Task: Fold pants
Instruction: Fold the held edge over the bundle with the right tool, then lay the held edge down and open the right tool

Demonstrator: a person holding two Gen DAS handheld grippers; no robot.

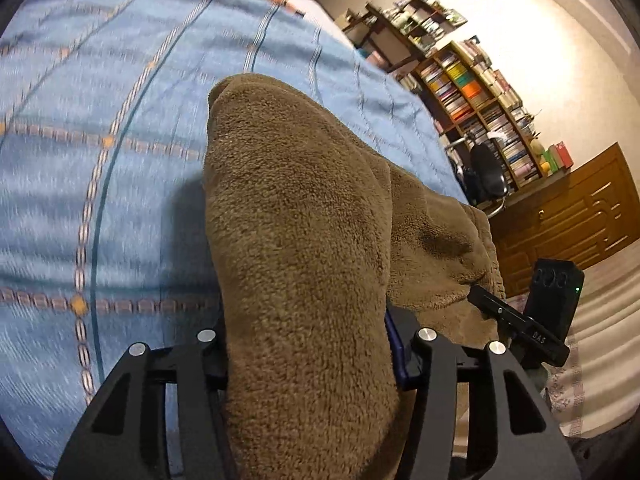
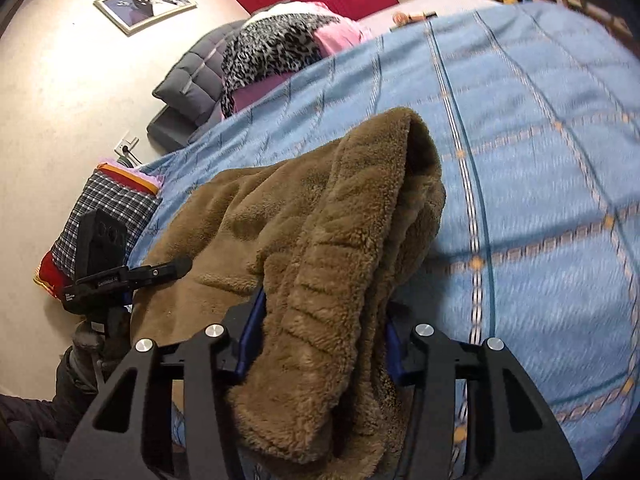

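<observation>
The pants (image 1: pixel 304 216), brown and fleecy, are seen lying on a bed under a blue checked bedspread (image 1: pixel 100 128), with a thick fold of them drawn up toward each camera. In the left wrist view, the left tongs (image 1: pixel 308 364) are closed on one bunched fold, which fills the gap between the black fingers and is pressed by the blue pads on both sides. To the right of it, the rest of the pants is spread flat, and the right tongs (image 1: pixel 516 320) are seen at that edge, with a bookshelf (image 1: pixel 480 112) beyond against the wall. In the right wrist view, the left tongs (image 2: pixel 132 276) are seen at the left edge of the pants, a checked pillow (image 2: pixel 108 216) just behind. The right tongs (image 2: pixel 320 356) are pinched on a ribbed fold, likely the waistband, which hangs between the pads. Pillows (image 2: pixel 272 48) are piled at the far end of the bed.
</observation>
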